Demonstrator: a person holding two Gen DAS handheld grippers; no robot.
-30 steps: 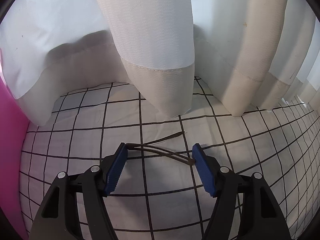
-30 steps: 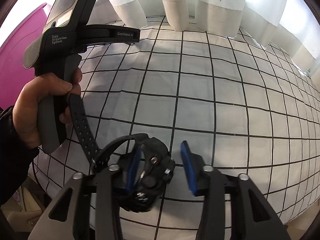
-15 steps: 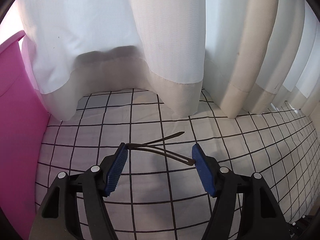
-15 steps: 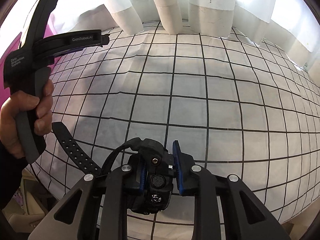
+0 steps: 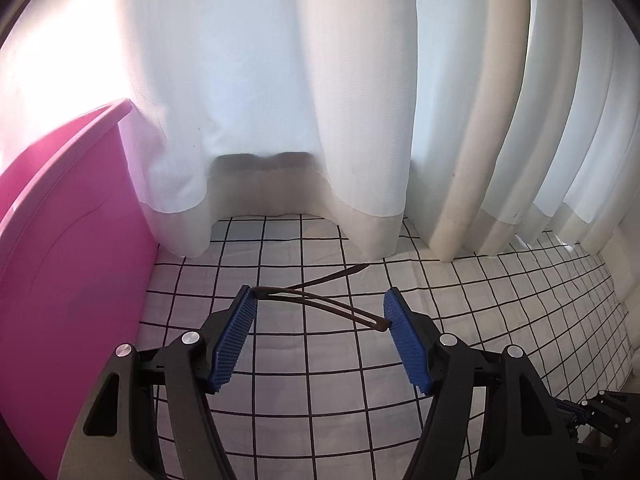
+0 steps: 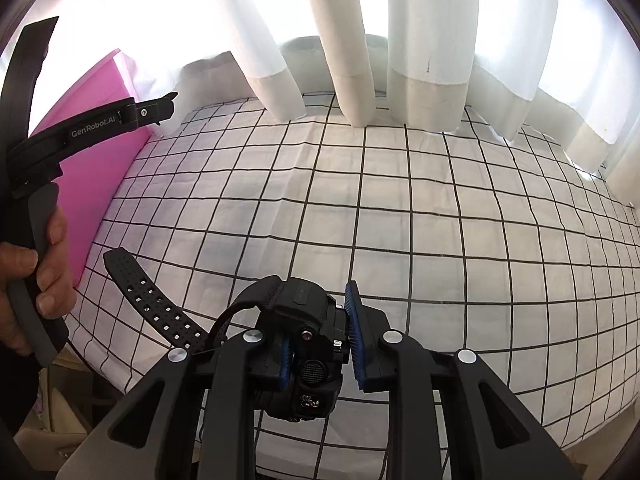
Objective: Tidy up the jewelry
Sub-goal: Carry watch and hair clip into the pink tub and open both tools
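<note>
The right gripper (image 6: 316,344) is clamped on the case of a black digital watch (image 6: 308,340), its blue pads (image 6: 354,344) pressed to either side of the body, above the near edge of a surface covered by a white cloth with a black grid (image 6: 400,220). The watch's perforated strap (image 6: 156,304) trails out to the left, over the cloth's near-left part, while the buckle end loops up behind the case.

The left gripper (image 5: 320,332) hangs over the far-left corner of the same cloth (image 5: 328,384) with its jaws spread wide, gripping nothing between its pads. A thin brown cord (image 5: 320,304) spans the gap, one end at the tip of the left finger (image 5: 236,332) and the other at the tip of the right; whether the ends are hooked on the fingertips or merely touching them cannot be told. A second strand of the cord runs off toward the far edge, ending just short of the curtain hem.

A pink bin (image 5: 68,264) stands against the cloth's left edge, and pale curtains (image 5: 280,100) hang along the far edge, their hems resting on the grid. In the right wrist view the person's left hand (image 6: 36,280) grasps the handle of the left gripper beside the pink bin (image 6: 92,168).
</note>
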